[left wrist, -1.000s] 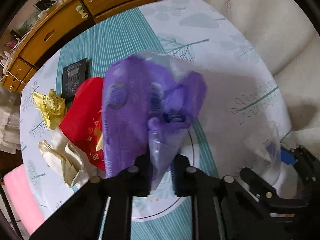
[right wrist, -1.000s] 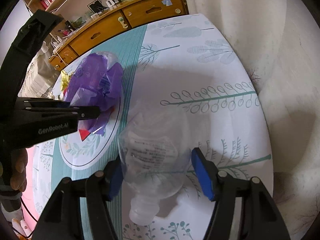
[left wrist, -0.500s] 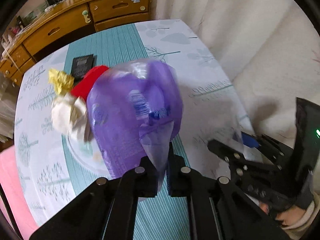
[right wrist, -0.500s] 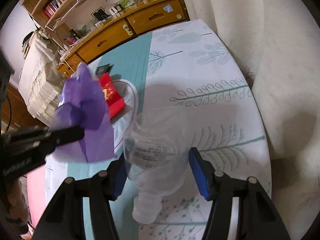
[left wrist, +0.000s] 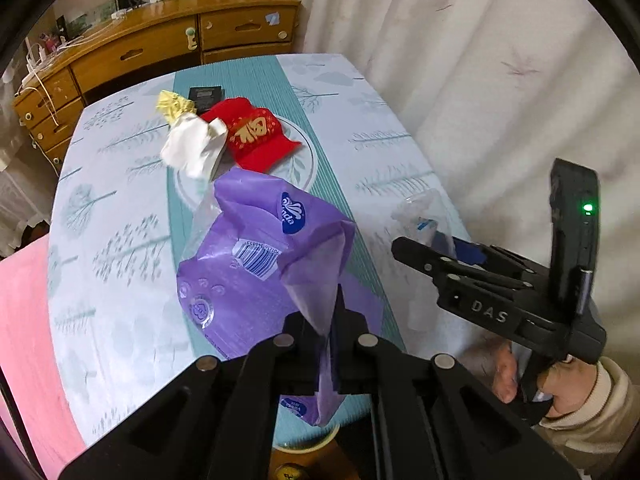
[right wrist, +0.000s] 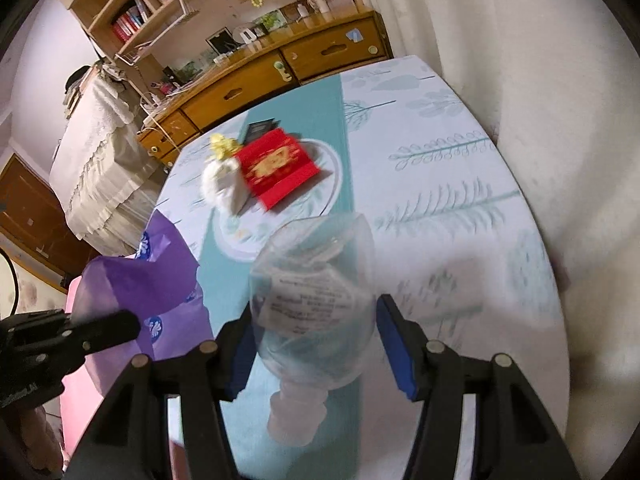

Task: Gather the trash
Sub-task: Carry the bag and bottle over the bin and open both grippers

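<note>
A: Tissue wrapper (left wrist: 256, 280)?
B: Purple, white barcode, blue logo.
A: Worktop (left wrist: 120, 208) cloth?
B: White, teal leaf prints, teal striped band.
A: Envelope (left wrist: 256, 140)?
B: Red, gold lettering.

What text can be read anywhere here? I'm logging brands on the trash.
"DAS": raised letters on the right gripper body.
Purple wrapper: white logo and barcode digits, upside down, not clearly legible.
Red envelope: one large gold character, stylised, unreadable.
Clear bottle: printed label, blurred.
Black card: print too small.
Left gripper: white lettering at the frame edge, cut off.
</note>
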